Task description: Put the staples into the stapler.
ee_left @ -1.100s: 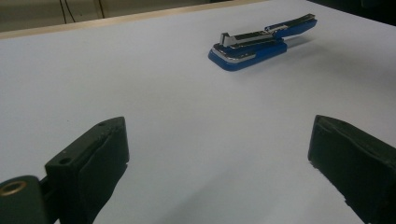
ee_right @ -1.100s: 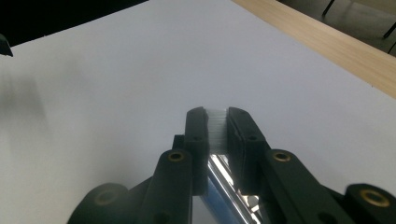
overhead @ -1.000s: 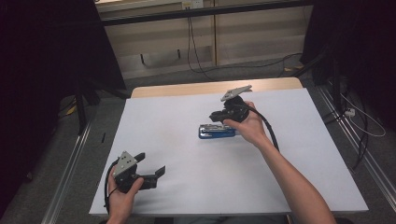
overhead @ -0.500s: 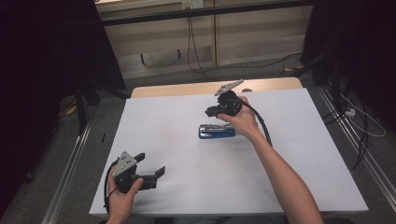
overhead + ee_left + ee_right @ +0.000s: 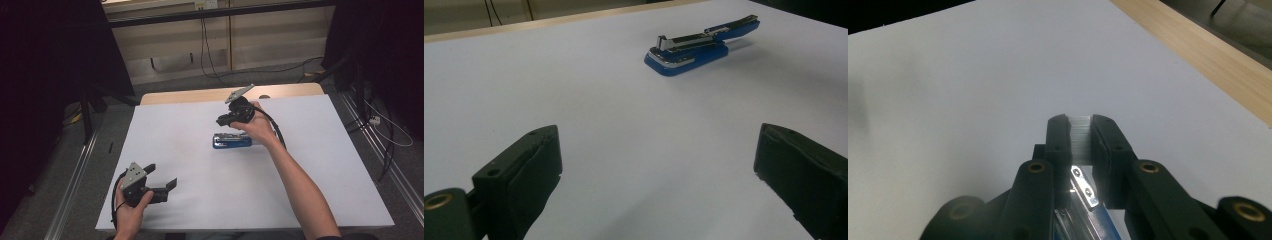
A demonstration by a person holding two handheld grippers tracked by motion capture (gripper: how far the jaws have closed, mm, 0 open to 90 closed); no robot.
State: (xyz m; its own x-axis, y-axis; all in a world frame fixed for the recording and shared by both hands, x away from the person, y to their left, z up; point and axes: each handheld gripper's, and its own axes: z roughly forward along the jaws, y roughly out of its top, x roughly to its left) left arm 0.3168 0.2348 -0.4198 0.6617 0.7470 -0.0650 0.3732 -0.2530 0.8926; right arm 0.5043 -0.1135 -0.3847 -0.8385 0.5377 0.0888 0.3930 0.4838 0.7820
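Your right gripper [image 5: 1079, 120] has its two black jaws pressed in on a slim block of staples [image 5: 1080, 137]; the block is pale, finely ridged along its length and squared at the end, and it fills the narrow gap between the matte rubbery pads; below it, near the bottom of the right gripper view, a shiny metal strip with two small holes and a sliver of blue plastic show between the jaw arms, whose brass-coloured pivot pins catch the light. In the high view your right gripper [image 5: 223, 120] is lifted above the far middle of the table, its grey three-cornered plate tilted up and its black cable looping back along your forearm.

Just beneath and on your near side of that hand lies the blue stapler [image 5: 232, 141]; it rests flat on the white table cover [image 5: 320, 165], long and low, with a glossy blue plastic base and a bright chrome magazine on top; in the left gripper view the stapler [image 5: 696, 49] sits with its blue upper arm hinged open, raised toward the far end.

Your left gripper [image 5: 161, 179] rests low at the near left corner of the cover, well apart from the stapler; its jaws are spread wide, blunt wedge-shaped pads with nothing between them. The cover is smooth and matte; beyond it a strip of pale wooden tabletop [image 5: 200, 95] shows along the far edge.
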